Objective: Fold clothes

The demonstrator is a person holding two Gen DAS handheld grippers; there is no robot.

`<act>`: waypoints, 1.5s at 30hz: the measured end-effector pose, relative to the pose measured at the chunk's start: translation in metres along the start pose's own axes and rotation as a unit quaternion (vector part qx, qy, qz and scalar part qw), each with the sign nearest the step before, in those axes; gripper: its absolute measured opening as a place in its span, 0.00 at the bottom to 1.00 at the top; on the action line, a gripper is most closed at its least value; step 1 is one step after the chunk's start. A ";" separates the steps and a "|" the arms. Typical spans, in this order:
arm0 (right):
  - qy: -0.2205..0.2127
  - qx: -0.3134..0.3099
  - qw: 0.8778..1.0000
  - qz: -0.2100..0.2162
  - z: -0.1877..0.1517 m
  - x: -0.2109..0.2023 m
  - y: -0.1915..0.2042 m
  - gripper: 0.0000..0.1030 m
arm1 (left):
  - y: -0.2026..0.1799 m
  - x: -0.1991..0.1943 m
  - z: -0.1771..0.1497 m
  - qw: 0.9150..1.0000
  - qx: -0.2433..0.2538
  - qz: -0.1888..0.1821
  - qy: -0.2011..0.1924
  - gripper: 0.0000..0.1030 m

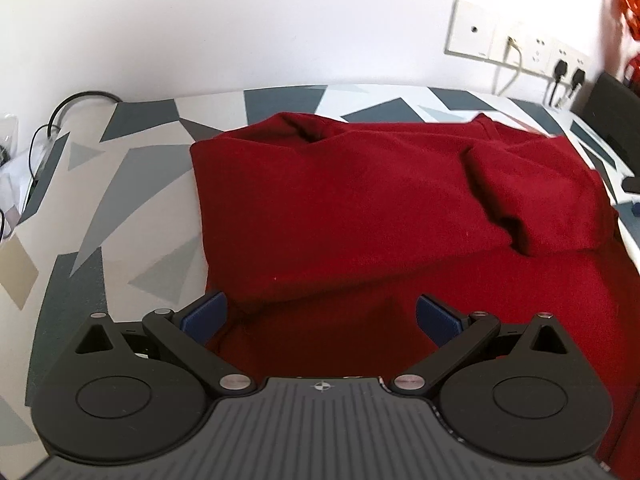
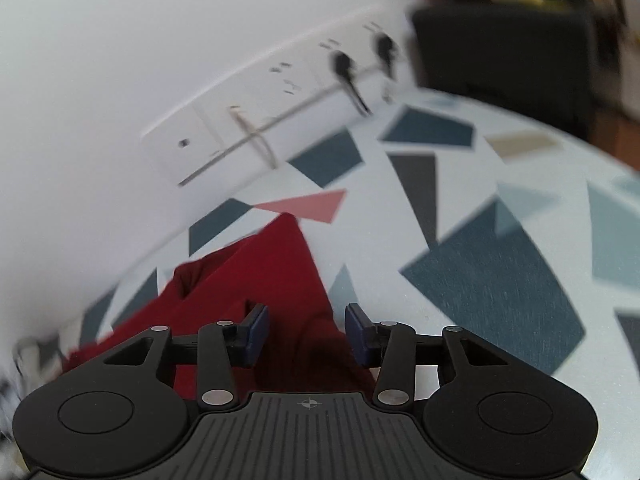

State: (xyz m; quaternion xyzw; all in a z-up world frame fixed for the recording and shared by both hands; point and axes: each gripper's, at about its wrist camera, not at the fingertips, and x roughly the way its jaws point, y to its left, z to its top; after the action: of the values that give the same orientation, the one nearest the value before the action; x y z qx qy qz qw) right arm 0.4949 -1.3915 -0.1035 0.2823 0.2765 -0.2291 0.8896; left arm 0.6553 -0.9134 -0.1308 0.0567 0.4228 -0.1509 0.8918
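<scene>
I am seeing wall sockets [image 1: 520, 48] with plugged cables at two o'clock beyond the patterned table [image 1: 132, 184], nothing blocking me. The red garment [image 1: 360, 208] is lying partly folded mid-table, its long axis seemingly running nine to three. My left gripper [image 1: 320, 316] is hanging spread over its near hem; my right gripper [image 2: 306, 334] is standing part-open above a blurred corner, gripping nothing.

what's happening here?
A person with a handheld gripper in each hand is folding a dark red garment on a table with a geometric-patterned cover. It lies partly folded, one flap over its far right side. The left gripper is wide open over the near edge. The right gripper is partly open over a corner, clamping nothing.
</scene>
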 end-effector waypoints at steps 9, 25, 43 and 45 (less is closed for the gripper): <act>0.036 -0.050 0.998 0.031 -0.001 0.039 0.043 0.05 | 0.001 -0.005 0.001 1.000 -0.003 -0.006 0.003 0.99; 0.202 -0.016 0.922 0.329 0.008 0.073 0.226 0.32 | 0.033 -0.043 -0.006 0.994 -0.086 -0.071 -0.012 0.99; 0.155 0.170 0.964 0.134 -0.006 0.034 -0.012 0.31 | 0.047 0.008 0.015 0.937 -0.262 -0.221 0.064 0.75; 0.152 0.188 0.962 0.127 -0.009 0.028 -0.027 0.32 | 0.047 0.016 0.015 0.937 -0.269 -0.209 0.072 0.61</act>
State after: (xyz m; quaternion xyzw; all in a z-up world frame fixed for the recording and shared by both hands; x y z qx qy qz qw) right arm 0.4969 -1.4133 -0.1371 0.5084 0.3220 -0.1164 0.7901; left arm 0.6907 -0.8759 -0.1349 -0.2643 0.5131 -0.2095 0.7893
